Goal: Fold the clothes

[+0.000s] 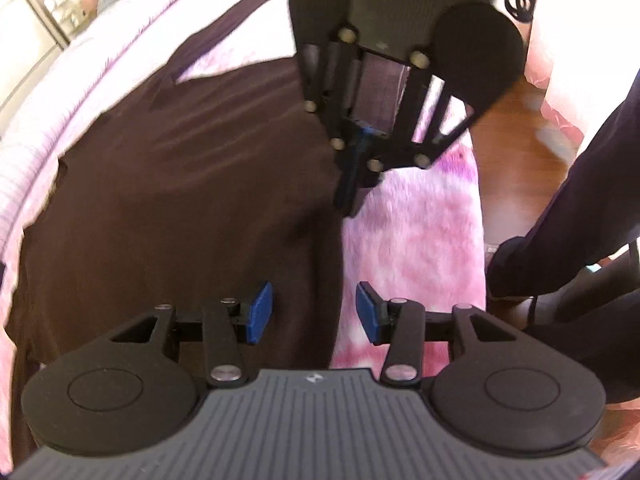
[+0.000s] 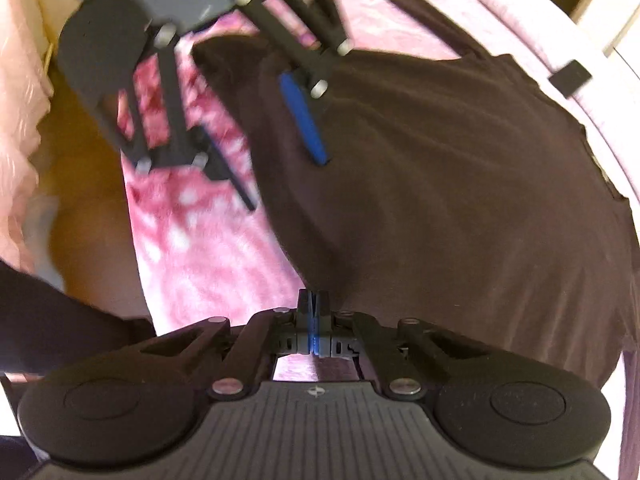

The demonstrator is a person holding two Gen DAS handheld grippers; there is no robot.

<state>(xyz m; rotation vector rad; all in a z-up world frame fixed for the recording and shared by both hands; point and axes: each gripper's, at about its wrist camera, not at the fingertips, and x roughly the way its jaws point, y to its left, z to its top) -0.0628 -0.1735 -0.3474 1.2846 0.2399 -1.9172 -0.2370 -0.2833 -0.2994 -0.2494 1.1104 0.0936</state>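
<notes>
A dark brown garment lies spread flat on a fuzzy pink blanket. My left gripper is open, and the garment's right edge runs between its blue pads. In the right wrist view the left gripper shows one blue pad over the cloth and the other finger over the blanket. My right gripper is shut, pinching the same garment at its near edge. In the left wrist view the right gripper comes in from above, with its tips at the cloth's edge.
The bed ends at a wooden floor on the right. A person's dark sleeve is beside the bed. Pink plastic lies by the floor. A small black object sits near the bed's far edge. White furniture stands behind.
</notes>
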